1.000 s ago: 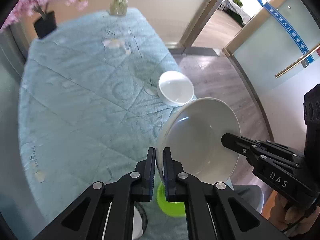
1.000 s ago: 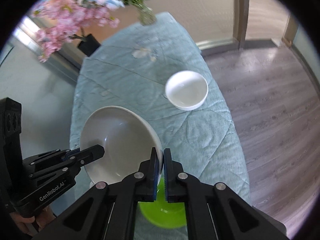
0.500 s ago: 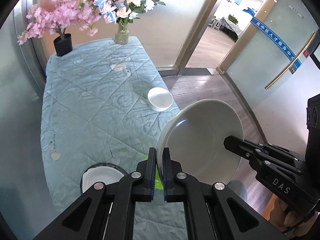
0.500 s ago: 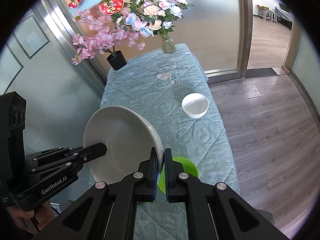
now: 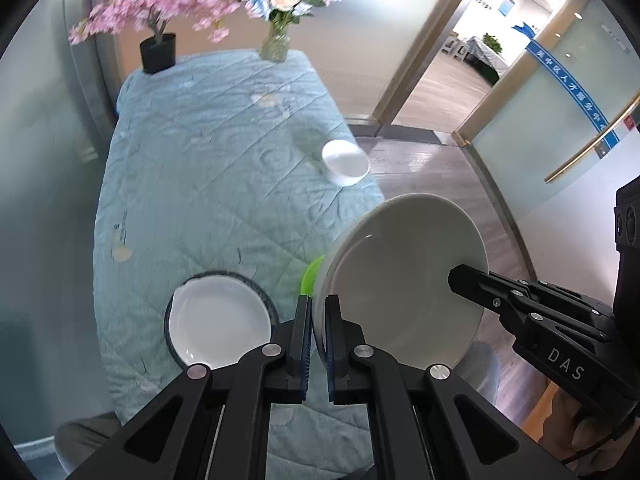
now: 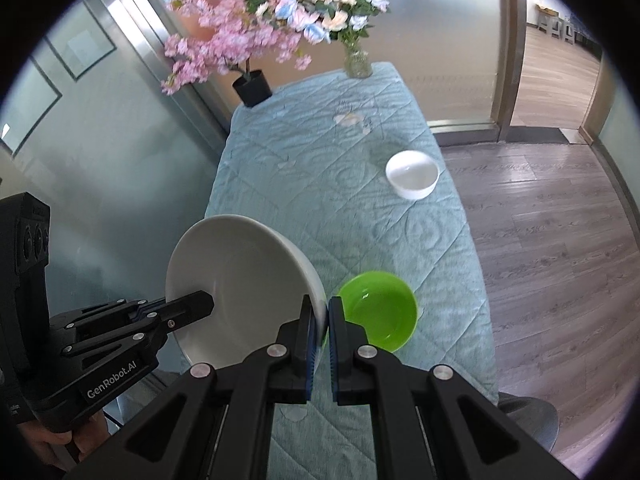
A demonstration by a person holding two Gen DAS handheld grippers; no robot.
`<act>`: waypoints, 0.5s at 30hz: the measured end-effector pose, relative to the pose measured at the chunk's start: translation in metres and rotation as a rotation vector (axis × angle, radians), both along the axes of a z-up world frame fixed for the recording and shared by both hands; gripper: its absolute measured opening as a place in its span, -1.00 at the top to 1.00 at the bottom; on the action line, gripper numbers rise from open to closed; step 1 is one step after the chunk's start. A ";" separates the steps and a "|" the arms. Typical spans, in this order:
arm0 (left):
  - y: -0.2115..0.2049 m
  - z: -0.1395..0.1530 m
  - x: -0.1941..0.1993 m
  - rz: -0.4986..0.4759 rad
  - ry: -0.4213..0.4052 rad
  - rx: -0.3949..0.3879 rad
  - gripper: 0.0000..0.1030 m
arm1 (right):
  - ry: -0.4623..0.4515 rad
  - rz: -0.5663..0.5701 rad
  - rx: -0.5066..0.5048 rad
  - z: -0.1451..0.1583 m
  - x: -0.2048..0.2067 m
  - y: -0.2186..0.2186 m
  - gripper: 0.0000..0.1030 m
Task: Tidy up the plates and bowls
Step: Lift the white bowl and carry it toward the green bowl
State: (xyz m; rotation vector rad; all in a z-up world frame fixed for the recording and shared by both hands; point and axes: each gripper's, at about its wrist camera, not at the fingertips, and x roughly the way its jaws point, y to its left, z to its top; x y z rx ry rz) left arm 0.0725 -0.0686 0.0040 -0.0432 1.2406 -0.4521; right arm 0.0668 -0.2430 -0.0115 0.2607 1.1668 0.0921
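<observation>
We hold the big bowl (image 5: 404,280) in the air over the near end of the bench (image 5: 208,184) — left tongs (image 5: 318,312) clamped on one side of its rim, right tongs (image 6: 325,316) clamped on the opposite side. Below it on the quilted cloth sit a green bowl (image 6: 378,316) and, further left, a plate (image 5: 218,322). A small white bowl (image 6: 412,174) stands well apart near the bench's right edge — flowers (image 6: 280,20) at the far end.

Bare quilted tabletop (image 6: 304,184) lies open between the far white bowl (image 6: 412,178) and green bowl (image 6: 378,316).
</observation>
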 end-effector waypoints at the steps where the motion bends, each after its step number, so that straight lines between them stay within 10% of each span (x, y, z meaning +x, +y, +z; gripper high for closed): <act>1: 0.001 -0.006 -0.001 0.003 0.010 0.005 0.95 | 0.009 0.002 0.002 -0.004 0.000 0.002 0.90; 15: -0.031 -0.114 0.012 0.002 0.177 0.039 0.95 | 0.183 -0.053 0.002 -0.087 -0.002 -0.019 0.90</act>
